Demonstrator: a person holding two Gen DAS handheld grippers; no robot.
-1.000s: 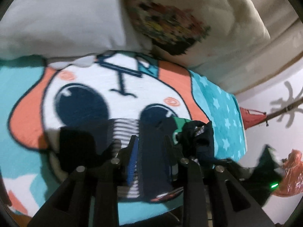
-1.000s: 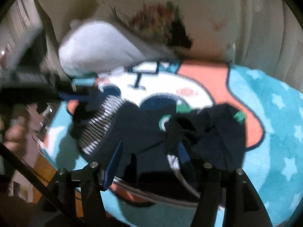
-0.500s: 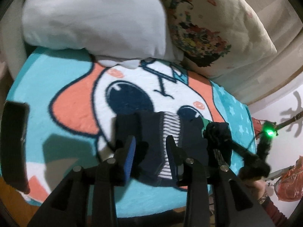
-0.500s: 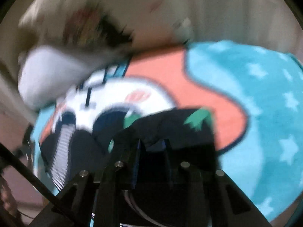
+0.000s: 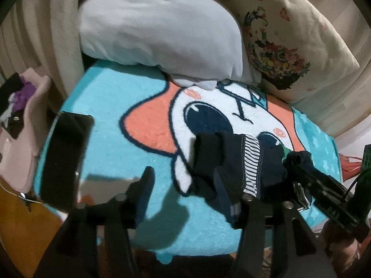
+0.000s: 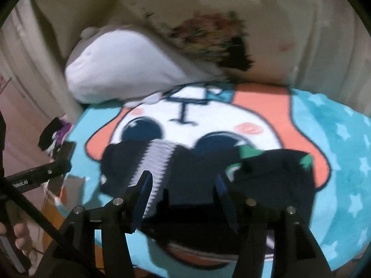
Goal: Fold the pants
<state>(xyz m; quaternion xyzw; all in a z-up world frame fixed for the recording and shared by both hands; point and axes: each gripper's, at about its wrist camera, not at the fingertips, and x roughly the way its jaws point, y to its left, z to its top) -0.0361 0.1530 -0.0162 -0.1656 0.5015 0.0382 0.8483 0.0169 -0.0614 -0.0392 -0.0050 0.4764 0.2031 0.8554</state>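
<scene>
The dark navy pants (image 5: 250,162) lie bunched on a teal cartoon blanket (image 5: 129,153), over the lower part of the printed white face; a striped lining panel shows along one fold. In the left wrist view they sit right of centre, in the lower middle of the frame. In the right wrist view (image 6: 208,173) they spread across the lower middle, with green patches at the upper right of the cloth.

The left gripper (image 5: 183,190) stands with its jaws apart and has just been opening. Only blanket lies between the fingers, and the right-hand fingertip sits at the near edge of the pants, whether touching I cannot tell. The right gripper (image 6: 185,192) also has its jaws apart, having just been opening again. The dark cloth shows between and beyond the fingers, but the pads do not press on it. In the left wrist view the right gripper (image 5: 299,169) reaches in from the lower right to the far end of the pants.

A white pillow (image 5: 160,30) lies at the upper middle and a floral cushion (image 5: 289,41) at the upper right. A black phone (image 5: 65,159) rests on the blanket's left edge.
</scene>
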